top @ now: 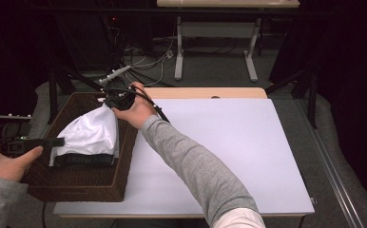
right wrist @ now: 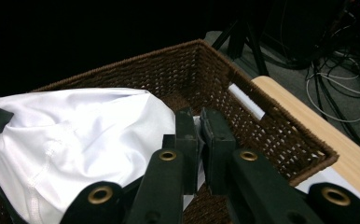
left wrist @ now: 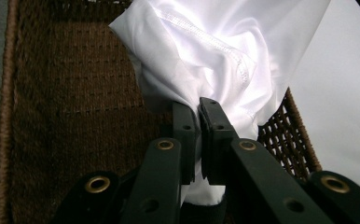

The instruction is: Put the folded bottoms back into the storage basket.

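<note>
Up close, the left gripper (left wrist: pixel 199 116) has its jaws pressed together on a fold of the white garment (left wrist: pixel 206 51), the shiny cloth pinched between the two black pads and bunching up above them with a stitched seam running across it. From the high view this left gripper (top: pixel 58 141) comes in from the left side of the basket, held by the person's left hand (top: pixel 10 161) at the near left, and its tip meets the near-left edge of the cloth.

The right gripper (right wrist: pixel 199 123) likewise has its jaws closed on the garment's edge, a thin strip of white showing between them low in the right gripper view. In the high view the right gripper (top: pixel 111 103) sits at the far right corner of the cloth, held by the right hand (top: pixel 134 111), whose grey-sleeved forearm (top: pixel 191 161) crosses the surface diagonally from the near right.

The white garment (top: pixel 89 133) lies spread inside the brown wicker basket (top: pixel 77 185), lifted slightly between the two grips, with a dark waistband (top: pixel 84 160) bearing lettering along its near edge. The basket stands on the left end of the white surface (top: pixel 229 142), overhanging its left edge. Beyond the far edge, cables (top: pixel 148 61) trail over the floor near another table's legs (top: pixel 179 52).
</note>
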Tool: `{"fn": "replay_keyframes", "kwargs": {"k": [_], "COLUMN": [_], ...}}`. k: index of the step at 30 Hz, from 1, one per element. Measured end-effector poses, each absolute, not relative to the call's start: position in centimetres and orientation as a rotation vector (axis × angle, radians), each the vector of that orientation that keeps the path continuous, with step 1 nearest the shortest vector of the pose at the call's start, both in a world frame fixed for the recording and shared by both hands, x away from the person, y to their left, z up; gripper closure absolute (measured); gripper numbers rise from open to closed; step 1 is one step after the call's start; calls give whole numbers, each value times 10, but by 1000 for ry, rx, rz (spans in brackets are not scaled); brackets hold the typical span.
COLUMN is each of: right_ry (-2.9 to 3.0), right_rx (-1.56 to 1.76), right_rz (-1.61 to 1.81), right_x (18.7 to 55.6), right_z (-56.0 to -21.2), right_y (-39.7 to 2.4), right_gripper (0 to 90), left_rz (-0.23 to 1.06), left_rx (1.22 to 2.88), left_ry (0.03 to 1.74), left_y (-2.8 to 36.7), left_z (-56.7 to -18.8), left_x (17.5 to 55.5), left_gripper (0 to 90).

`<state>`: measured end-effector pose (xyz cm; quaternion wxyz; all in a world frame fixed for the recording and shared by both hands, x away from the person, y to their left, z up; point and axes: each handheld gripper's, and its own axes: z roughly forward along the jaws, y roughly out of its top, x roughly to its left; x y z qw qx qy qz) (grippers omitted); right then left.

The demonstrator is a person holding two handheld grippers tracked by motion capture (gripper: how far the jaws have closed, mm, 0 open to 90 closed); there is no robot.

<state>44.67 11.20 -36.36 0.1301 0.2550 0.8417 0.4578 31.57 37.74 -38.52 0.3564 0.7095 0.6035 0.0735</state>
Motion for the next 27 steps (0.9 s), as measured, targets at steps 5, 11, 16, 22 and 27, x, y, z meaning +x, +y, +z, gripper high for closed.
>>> {"fn": "replay_keyframes", "kwargs": {"k": [5,11,16,22,27], "right_ry": [2460,2466,2459,2441,2408], "right_rx": [734,753,790,758,692], "right_rz": [1332,1329,1199,1205,1304], "right_x": [446,451,470,473,460], "right_z": [-370,-382,-418,-431,-416], "right_y": [118,124,127,108,97], "right_gripper": [860,858,674,564,462], "left_rz": [181,162,379,454,493], "left_rx": [1834,1857,2067,2020,1979], "left_ry": [1573,1597,1674,1621,1573], "left_y": [383,389,383,377,369], "left_z": [-389,-401,-453,-447,-433], "left_x": [315,324,348,343,337], "left_gripper": [857,850,577,484,423]}}
